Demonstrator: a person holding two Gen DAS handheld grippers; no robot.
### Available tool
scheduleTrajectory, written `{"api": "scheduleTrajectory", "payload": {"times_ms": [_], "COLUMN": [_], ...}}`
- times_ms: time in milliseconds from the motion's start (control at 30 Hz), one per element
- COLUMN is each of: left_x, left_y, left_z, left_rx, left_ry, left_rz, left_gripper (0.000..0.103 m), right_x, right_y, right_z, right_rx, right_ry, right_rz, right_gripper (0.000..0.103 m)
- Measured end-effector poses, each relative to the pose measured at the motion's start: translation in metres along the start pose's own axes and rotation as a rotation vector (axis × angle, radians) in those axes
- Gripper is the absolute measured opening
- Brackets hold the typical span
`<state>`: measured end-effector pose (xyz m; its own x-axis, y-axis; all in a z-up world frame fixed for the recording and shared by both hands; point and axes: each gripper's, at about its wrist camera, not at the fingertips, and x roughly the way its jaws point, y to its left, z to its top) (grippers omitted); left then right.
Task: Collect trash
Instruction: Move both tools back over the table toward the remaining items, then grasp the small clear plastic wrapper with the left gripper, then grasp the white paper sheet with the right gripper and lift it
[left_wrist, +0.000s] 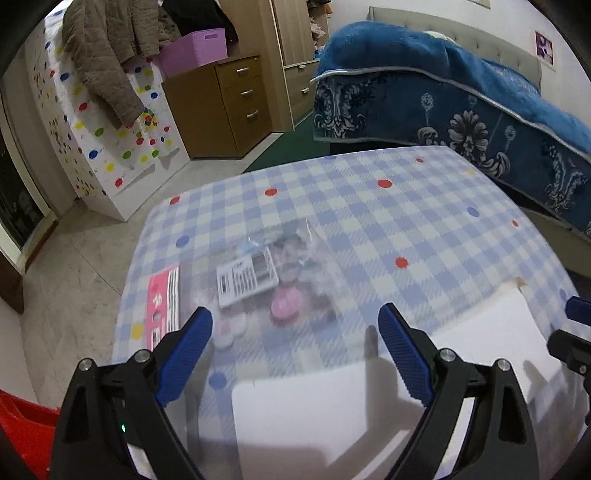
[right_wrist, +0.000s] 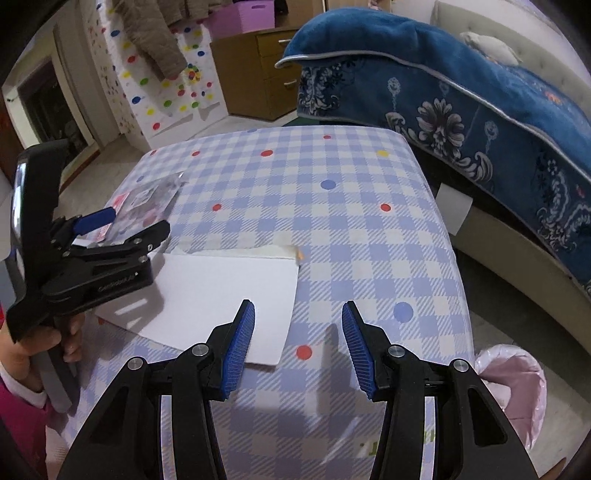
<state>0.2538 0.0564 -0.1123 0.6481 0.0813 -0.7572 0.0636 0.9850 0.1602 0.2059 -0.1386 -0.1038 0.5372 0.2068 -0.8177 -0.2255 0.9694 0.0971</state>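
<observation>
On the blue-and-white checked tablecloth (left_wrist: 369, 221) lies a clear plastic bag (left_wrist: 258, 273) with a barcode label and pink round pieces inside. A pink-and-white wrapper (left_wrist: 162, 306) lies to its left. My left gripper (left_wrist: 295, 325) hovers open just short of the bag, nothing between its fingers. A white sheet of paper (right_wrist: 221, 291) lies on the near part of the table, a torn pale scrap (right_wrist: 280, 251) at its far corner. My right gripper (right_wrist: 298, 317) stands open over the sheet's right edge, holding nothing. In the right wrist view the left gripper (right_wrist: 136, 221) reaches over the bag (right_wrist: 155, 203).
A bin lined with a pink bag (right_wrist: 509, 387) stands on the floor at the table's near right corner. A bed with a blue blanket (right_wrist: 443, 96) runs along the right side. A dotted white cabinet (left_wrist: 110, 147) and wooden drawers (left_wrist: 229, 107) stand beyond the table.
</observation>
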Motion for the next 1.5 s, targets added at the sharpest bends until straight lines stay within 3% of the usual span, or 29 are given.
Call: {"api": "scheduleTrajectory", "payload": {"times_ms": [133,233,333,400,433,467,533,733,800,933,1200,1500], "left_x": [0.013,0.017,0.018,0.016,0.014,0.012,0.001,-0.057,-0.068,-0.085,-0.068,-0.065], "left_y": [0.006,0.013,0.015,0.014,0.014,0.015,0.017,0.009,0.005,-0.002,-0.014,-0.013], "left_z": [0.006,0.009,0.01,0.01,0.009,0.009,0.008,-0.014,-0.022,-0.044,-0.076,-0.082], "left_rx": [-0.008,-0.026,-0.044,-0.044,-0.047,-0.057,-0.091,-0.079,-0.074,-0.07,-0.057,-0.054], "left_ry": [0.045,0.048,0.044,0.042,0.042,0.044,0.027,-0.076,-0.08,-0.07,0.043,0.023], "left_rz": [-0.027,-0.034,-0.071,-0.092,-0.103,-0.122,-0.176,-0.243,-0.255,-0.278,-0.275,-0.288], "left_gripper": [0.087,0.077,0.058,0.026,0.018,0.002,0.0,0.0,0.0,0.0,0.0,0.0], "right_x": [0.005,0.008,0.01,0.009,0.008,0.007,0.004,-0.002,-0.003,-0.007,-0.013,0.001], "right_y": [-0.004,-0.007,-0.008,-0.009,-0.009,-0.01,-0.011,-0.007,-0.003,-0.001,-0.005,-0.011], "right_z": [0.001,0.0,-0.002,-0.004,-0.005,-0.005,-0.006,-0.015,-0.017,-0.024,-0.03,-0.007], "right_rx": [0.01,0.019,0.023,0.025,0.026,0.028,0.035,0.031,0.022,0.036,0.077,0.081], "right_ry": [0.001,0.005,0.008,0.002,-0.004,-0.007,-0.015,-0.004,0.002,0.013,0.01,-0.009], "right_rz": [0.009,0.015,0.019,0.027,0.03,0.033,0.044,0.083,0.087,0.103,0.123,0.109], "right_gripper": [0.05,0.05,0.05,0.05,0.05,0.05,0.051,0.05,0.038,0.034,0.035,0.035]}}
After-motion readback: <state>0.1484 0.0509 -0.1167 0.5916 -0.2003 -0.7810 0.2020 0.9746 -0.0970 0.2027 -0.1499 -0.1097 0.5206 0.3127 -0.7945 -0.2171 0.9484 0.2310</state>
